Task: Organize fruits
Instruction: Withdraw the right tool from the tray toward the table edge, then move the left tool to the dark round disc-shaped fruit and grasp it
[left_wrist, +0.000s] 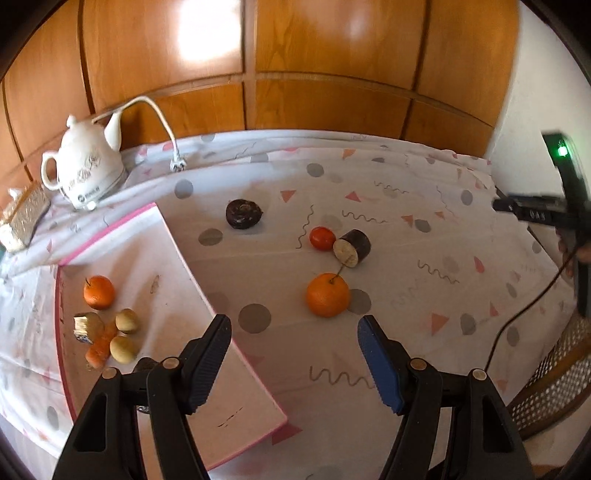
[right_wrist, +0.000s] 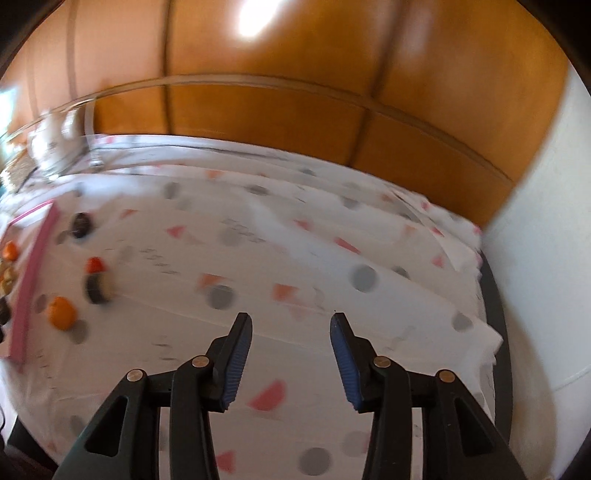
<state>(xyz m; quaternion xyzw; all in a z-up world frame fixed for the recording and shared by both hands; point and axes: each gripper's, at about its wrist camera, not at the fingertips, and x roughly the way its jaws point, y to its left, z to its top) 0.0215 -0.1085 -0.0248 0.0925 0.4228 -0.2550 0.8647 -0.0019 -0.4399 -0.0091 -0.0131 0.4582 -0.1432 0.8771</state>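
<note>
- Counter (left_wrist: 406, 206), cloth-covered, carries all items; loose pieces lie at its centre, where they are within reach of either hand.
- Tray (left_wrist: 207, 332), pink-edged, at 8 o'clock in the left wrist view, serves as the collection point: one orange, two pale fruits, a carrot piece and a foil-wrapped item are grouped there.
- Left gripper (left_wrist: 293, 365) stands open and empty, aimed at the nearest target, judged next for pickup.
- Right gripper (right_wrist: 291, 362) is likewise open, nothing between its pads, over bare cloth at 3 o'clock, clear of the work.
- Orange (left_wrist: 328, 294), loose, lies at 12 o'clock just ahead of the left gripper.
- Tomato (left_wrist: 322, 238) touches a cut dark piece (left_wrist: 352, 248) beyond it.
</note>
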